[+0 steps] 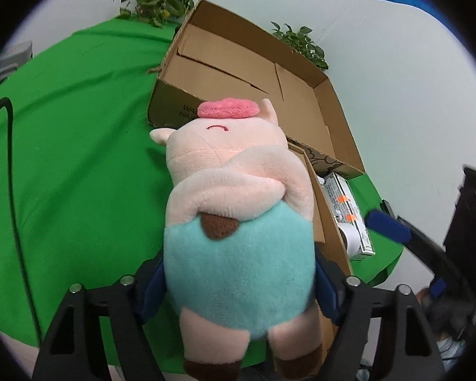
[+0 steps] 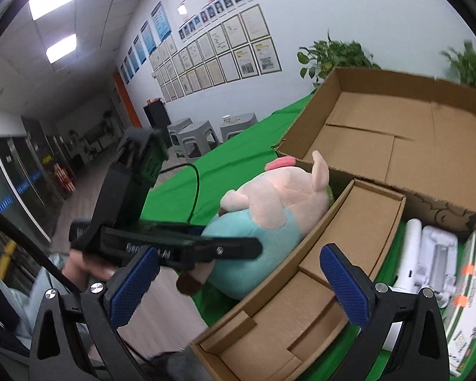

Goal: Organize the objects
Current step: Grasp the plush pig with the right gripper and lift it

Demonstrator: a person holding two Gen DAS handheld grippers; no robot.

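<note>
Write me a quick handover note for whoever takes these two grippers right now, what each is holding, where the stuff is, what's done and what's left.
Left gripper: jaws on either side of the plush pig, pads at its teal belly; it looks gripped.
Right gripper: open, empty, above the small cardboard box.
Things: pig beside the small box on the green cloth, head toward the large open carton. White device and green-and-white packet lie on the cloth right of the small box.
Done: both boxes look empty, so nothing is stowed.
Left: box the pig, probably in the large carton, then the device and packet.
</note>
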